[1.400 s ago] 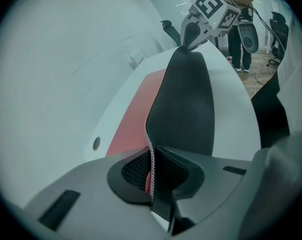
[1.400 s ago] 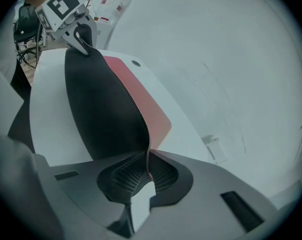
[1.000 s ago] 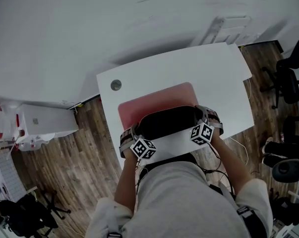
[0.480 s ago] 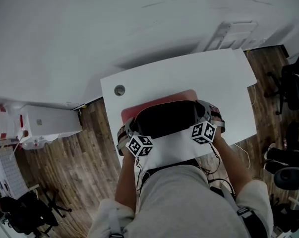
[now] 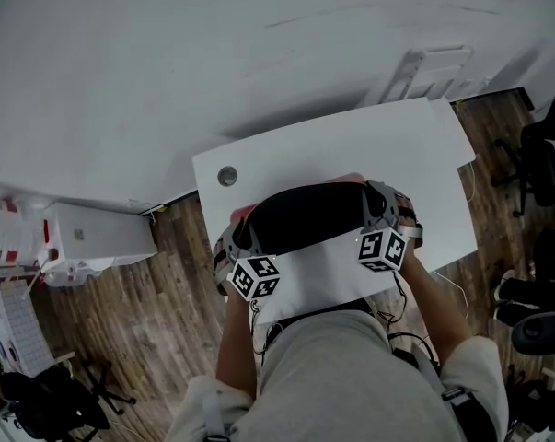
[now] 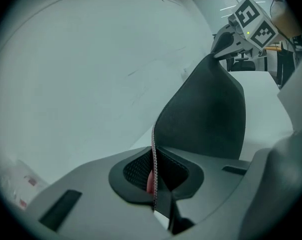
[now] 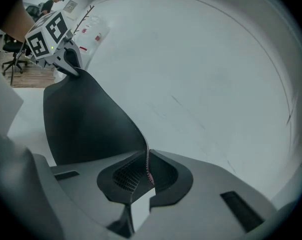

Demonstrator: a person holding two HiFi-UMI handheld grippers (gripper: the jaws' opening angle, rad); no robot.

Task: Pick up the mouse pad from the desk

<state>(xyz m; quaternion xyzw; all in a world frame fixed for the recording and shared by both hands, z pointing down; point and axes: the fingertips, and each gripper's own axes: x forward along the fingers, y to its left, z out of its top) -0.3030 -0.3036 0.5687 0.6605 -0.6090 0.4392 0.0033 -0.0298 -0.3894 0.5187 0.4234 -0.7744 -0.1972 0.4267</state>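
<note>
Mouse pad (image 5: pixel 306 217) | left tool (image 6: pixel 153 178): pinching it | right tool (image 7: pixel 147 176): pinching it

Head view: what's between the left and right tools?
The mouse pad, black side up, gripped between the left tool and right tool; clear in head view.

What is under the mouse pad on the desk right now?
Only bare white desk shows around the raised mouse pad, whose black underside faces the camera. The patch directly beneath it is covered in the head view.
</note>
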